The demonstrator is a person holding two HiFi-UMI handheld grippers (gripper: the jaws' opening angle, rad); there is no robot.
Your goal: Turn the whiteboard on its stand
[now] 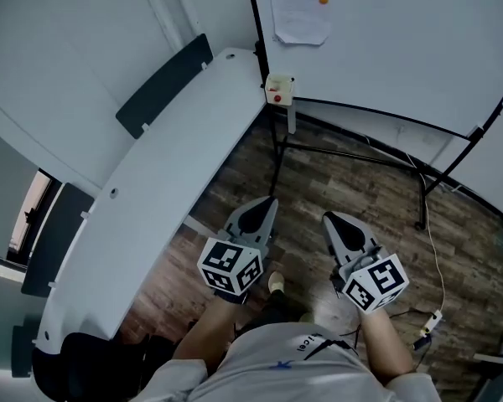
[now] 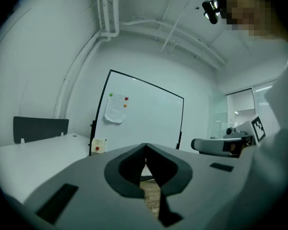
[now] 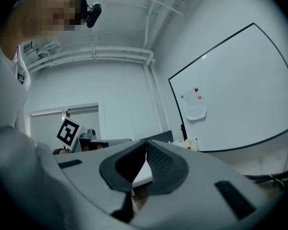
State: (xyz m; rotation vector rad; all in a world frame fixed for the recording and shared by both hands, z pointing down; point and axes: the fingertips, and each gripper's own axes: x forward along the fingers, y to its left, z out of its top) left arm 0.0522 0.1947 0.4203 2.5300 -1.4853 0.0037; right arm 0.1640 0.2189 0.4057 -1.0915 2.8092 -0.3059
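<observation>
Closest to you, both pairs of tongs sit just ahead of your chest: the left tongs (image 1: 265, 203) and the right tongs (image 1: 332, 219) each have their jaws pressed together with nothing between them. The whiteboard (image 1: 386, 48) stands well apart at 12 to 1 o'clock, upright on its black stand (image 1: 350, 154). The face carrying the sheet (image 1: 300, 13) is turned towards you, and its long axis runs 9 to 3. Its left post stands just beside the end of the desk (image 1: 151, 199) at 11 o'clock. Your left tongs look nearer that post, and your right tongs nearer the board's middle.
</observation>
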